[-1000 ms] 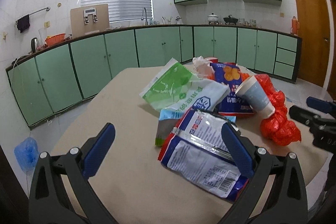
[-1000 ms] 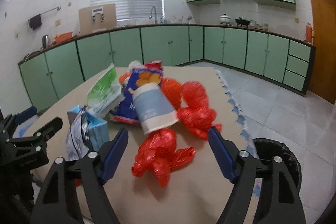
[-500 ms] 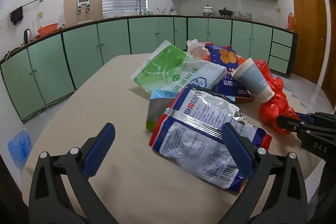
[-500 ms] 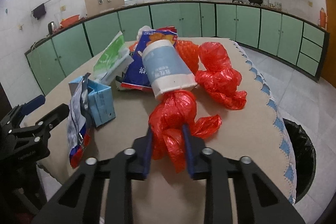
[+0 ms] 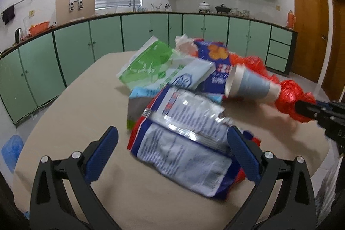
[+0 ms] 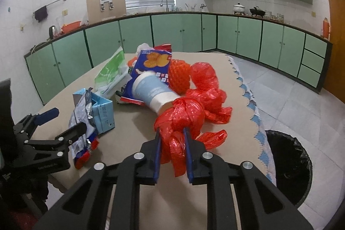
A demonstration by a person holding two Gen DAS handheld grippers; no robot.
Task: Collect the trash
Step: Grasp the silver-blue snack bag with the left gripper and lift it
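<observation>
Right tongs pinching the red plastic bag on the cluttered surface

The right tongs are closing on the crumpled red plastic bag — its knotted bulk bulges out just past the pads, and a tail of film hangs down between them. The bag sits at the near edge of the trash pile on the beige surface, touching the base of a tipped paper cup, with a black bin on the floor just beside the surface. The stuff looks feather-light, soft and slippery — I'd say the knot is the sure place to hold, since loose film may slide out. The left tongs stand wide open and hold nothing, straddling the silver snack packet: crinkly, flat, light, probably best taken by an edge.
</observation>
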